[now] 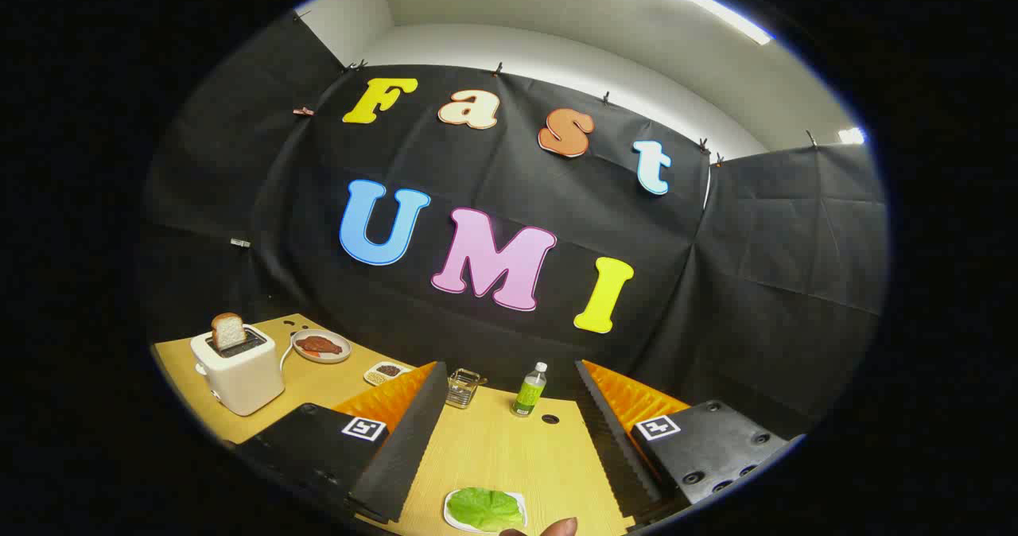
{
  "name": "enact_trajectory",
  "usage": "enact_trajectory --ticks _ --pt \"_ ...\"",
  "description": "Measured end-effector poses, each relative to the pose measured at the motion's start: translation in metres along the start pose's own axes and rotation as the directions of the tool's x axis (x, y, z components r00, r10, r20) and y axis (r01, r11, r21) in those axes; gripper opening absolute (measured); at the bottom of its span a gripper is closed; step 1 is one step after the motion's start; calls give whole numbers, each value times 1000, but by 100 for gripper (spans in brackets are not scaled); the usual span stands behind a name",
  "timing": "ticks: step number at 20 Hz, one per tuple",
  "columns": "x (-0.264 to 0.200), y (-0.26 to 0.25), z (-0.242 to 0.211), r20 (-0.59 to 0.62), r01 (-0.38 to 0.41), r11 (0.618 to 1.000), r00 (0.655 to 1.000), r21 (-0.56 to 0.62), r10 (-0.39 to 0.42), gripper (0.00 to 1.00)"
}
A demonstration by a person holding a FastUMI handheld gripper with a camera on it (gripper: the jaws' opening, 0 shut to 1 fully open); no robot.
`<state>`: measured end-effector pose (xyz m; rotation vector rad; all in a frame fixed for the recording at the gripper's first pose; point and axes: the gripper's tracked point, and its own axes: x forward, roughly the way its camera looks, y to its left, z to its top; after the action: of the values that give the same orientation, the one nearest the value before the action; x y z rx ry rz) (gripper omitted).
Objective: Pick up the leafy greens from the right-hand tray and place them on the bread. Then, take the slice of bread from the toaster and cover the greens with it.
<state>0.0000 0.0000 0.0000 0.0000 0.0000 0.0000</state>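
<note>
The tongs (501, 440) are wide open — the two fingers stand far apart and hold nothing. They hang above a wooden table (509, 448).

Between the fingers, low down and close in, sits a small white tray (455, 520) with a green leaf (485, 508) lying flat on it. Just beside the tray a fingertip (563, 527) of a person pokes in; I cannot tell if it touches the tray.

Farther out, just past the finger ends, stands a little glass jar (462, 386). Near it, a bit to the right, is a small bottle (530, 390) with a white cap, standing up straight. A round dark hole (549, 420) in the table is next to the bottle.

Off to the left of the left finger lies a small dish (385, 372) with dark bits in it. Beyond that is a round plate (321, 346) with something reddish-brown on it. Farthest left stands a white toaster (238, 369) — a slice of bread (228, 331) sticks up out of its slot. A white cord (285, 355) runs from the toaster toward the plate.
</note>
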Motion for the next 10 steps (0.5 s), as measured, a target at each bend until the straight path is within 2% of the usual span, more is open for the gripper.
enact_trajectory --ticks 10 --pt "-6 -9 -8 -11 16 1000 1000 -5 -16 97"
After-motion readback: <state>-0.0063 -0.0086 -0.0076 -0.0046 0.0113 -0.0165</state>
